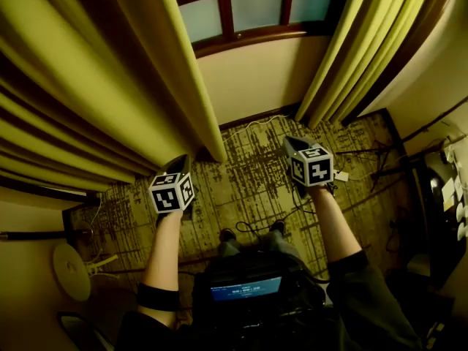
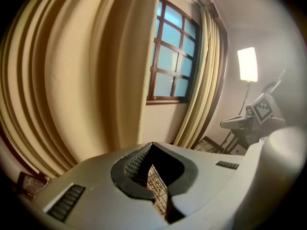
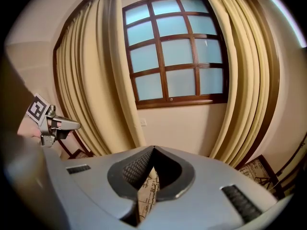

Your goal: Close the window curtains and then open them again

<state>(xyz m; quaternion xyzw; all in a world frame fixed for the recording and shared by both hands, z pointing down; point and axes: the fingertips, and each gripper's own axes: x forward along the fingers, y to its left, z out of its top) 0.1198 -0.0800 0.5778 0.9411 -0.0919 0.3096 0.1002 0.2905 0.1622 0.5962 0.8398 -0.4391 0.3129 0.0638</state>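
L gripper (image 2: 152, 145) & R gripper (image 3: 153, 148) both clenched, nothing btwn jaws — curtains (image 1: 110, 86) parted, window (image 1: 256, 9) showing.

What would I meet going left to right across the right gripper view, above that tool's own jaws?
left tool → left curtain → window → right curtain

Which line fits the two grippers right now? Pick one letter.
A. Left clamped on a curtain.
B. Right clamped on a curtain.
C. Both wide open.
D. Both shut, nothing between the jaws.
D: the left gripper and the right gripper each show their jaws meeting at the tips. Only patterned carpet shows behind them, and no fabric of the curtains is caught.
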